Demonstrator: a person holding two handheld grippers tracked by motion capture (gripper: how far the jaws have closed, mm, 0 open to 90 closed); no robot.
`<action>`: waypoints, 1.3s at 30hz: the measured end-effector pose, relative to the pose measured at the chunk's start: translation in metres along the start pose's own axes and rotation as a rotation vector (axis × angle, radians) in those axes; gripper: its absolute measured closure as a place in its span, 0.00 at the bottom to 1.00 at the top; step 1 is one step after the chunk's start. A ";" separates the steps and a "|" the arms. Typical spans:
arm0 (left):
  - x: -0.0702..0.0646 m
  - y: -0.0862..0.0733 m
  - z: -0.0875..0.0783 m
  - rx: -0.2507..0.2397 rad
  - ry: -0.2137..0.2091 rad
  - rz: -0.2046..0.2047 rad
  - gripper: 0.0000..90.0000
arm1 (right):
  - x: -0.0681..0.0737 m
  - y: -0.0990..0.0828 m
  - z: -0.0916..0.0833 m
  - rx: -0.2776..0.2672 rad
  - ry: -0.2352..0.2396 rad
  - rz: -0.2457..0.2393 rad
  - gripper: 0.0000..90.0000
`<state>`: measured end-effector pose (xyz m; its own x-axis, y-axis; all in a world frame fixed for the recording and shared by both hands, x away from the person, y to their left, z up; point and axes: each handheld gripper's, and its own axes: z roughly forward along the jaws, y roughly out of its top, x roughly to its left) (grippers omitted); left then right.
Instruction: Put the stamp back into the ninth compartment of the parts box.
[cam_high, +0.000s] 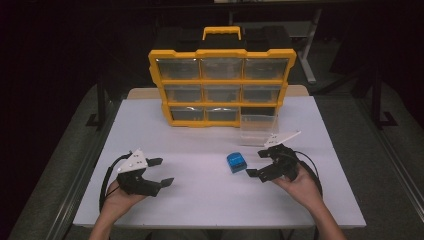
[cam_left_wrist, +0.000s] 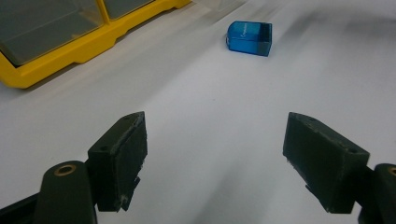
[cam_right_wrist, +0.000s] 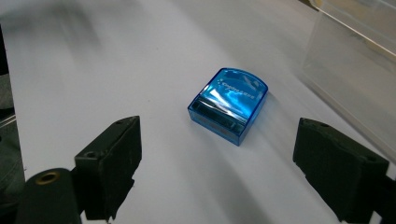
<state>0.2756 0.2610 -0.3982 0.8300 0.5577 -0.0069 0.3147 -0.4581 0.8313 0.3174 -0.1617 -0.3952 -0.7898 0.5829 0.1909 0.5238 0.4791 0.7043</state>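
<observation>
Right gripper (cam_high: 259, 164): fingers (cam_right_wrist: 109, 168) spread, empty; blue box (cam_right_wrist: 228, 104) just ahead between them, untouched. Left gripper (cam_high: 162, 171): fingers spread, empty, well apart from box.

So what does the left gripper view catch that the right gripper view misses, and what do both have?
Left gripper view alone: the yellow organizer with its clear drawer fronts, at upper left. Right gripper view alone: the clear drawer standing loose on the table, at upper right, and the pale lettering on the blue case. Both: the small blue case lying on the white table, ahead of a pair of open black jaws.
</observation>
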 end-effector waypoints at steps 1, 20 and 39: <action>0.000 0.000 0.000 -0.001 0.000 -0.001 0.24 | 0.001 0.001 0.001 0.005 0.000 0.002 0.16; 0.000 0.000 -0.001 -0.010 -0.003 -0.004 0.24 | 0.010 0.011 0.036 0.074 0.012 -0.015 0.16; 0.001 0.000 -0.002 -0.013 -0.003 0.000 0.24 | -0.001 0.014 0.065 0.150 -0.035 0.017 0.16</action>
<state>0.2756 0.2625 -0.3971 0.8312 0.5558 -0.0090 0.3093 -0.4490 0.8383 0.3458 -0.1128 -0.4303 -0.7704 0.6128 0.1762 0.5808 0.5604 0.5904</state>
